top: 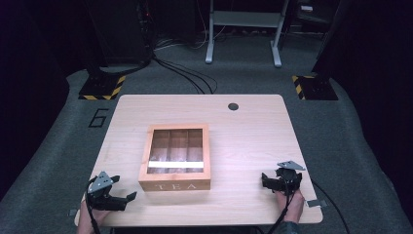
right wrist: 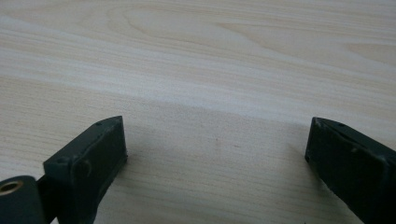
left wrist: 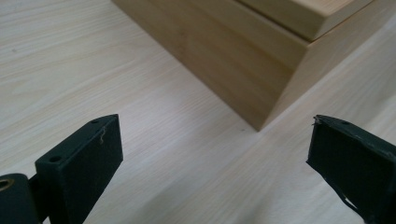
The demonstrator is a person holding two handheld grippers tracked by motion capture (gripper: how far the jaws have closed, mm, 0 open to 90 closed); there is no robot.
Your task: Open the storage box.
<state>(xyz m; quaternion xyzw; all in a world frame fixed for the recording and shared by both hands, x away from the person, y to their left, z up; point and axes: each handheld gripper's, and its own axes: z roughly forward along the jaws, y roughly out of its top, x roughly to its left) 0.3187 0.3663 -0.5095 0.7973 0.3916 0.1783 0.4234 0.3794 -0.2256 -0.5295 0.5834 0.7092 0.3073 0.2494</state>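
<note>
At the near edge of the desk (top: 253,122), the left claw (top: 127,199) rests low with its jaws spread wide and nothing between them, pointed toward the box (top: 175,157). In the left gripper view the box's near corner (left wrist: 259,125) sits just beyond the open jaws, apart from them, with bare desk between. The right claw (top: 267,181) lies near the right front corner, well apart from the box, its jaws equally wide and holding nothing; the right gripper view shows pale wood grain between them. Farther in, about the middle of the desk, stands the box: square, light wood, with a closed lid whose clear window shows three long compartments inside. The word TEA is marked on its front wall. Beyond it, a dark round hole (top: 233,106) sits near the far edge.
</note>
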